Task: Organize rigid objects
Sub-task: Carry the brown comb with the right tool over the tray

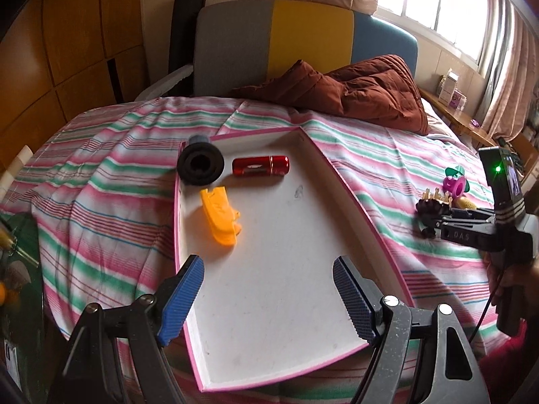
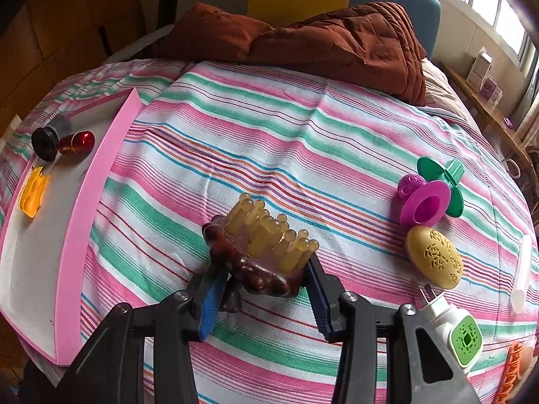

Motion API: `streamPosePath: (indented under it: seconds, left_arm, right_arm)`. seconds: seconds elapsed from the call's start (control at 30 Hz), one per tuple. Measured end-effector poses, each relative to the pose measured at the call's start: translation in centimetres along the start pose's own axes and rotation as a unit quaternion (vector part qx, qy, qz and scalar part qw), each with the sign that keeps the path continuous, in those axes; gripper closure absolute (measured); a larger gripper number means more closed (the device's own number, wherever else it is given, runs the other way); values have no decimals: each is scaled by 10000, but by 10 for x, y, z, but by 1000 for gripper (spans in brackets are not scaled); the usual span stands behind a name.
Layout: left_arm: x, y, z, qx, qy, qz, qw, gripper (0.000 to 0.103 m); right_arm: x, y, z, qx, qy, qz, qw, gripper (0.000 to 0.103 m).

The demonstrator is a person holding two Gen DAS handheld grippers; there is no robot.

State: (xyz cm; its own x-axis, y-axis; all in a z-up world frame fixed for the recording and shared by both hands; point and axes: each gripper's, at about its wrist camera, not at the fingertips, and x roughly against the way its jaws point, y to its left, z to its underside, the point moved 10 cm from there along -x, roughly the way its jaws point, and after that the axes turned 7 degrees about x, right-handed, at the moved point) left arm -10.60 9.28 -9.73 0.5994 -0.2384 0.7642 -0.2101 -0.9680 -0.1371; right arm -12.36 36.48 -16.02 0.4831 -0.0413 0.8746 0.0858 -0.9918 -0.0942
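Observation:
A white tray with a pink rim (image 1: 353, 190) lies on the striped bedspread. At its far end sit a black flanged tube (image 1: 200, 165), a red metal cylinder (image 1: 261, 166) and an orange plastic clip (image 1: 220, 215). My left gripper (image 1: 267, 266) hovers open over the tray's near half with nothing between its fingers. To the right of the tray, my right gripper (image 2: 266, 266) is shut on a dark brown brush with yellowish nubs (image 2: 266, 235), which rests on the bedspread. The same brush (image 1: 427, 205) and right gripper (image 1: 434, 224) show at the right edge of the left wrist view.
Right of the brush lie a purple cup piece (image 2: 422, 203), a green disc piece (image 2: 444, 175), a gold perforated egg (image 2: 434, 257), a white plug with a green face (image 2: 454, 330) and an orange item (image 2: 515, 370). A brown quilt (image 2: 320, 30) is bunched at the headboard.

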Motion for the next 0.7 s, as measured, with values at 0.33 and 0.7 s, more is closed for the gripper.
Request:
streamPosePath:
  seconds: [0.33, 0.7]
  left_arm:
    - [2, 10, 9, 75, 51, -64, 9999, 23]
    - [9, 28, 14, 297, 32, -91, 9995, 24]
  right_arm:
    - [0, 1, -1, -45, -3, -69, 10000, 57]
    - [4, 18, -2, -3, -31, -362, 9993, 57]
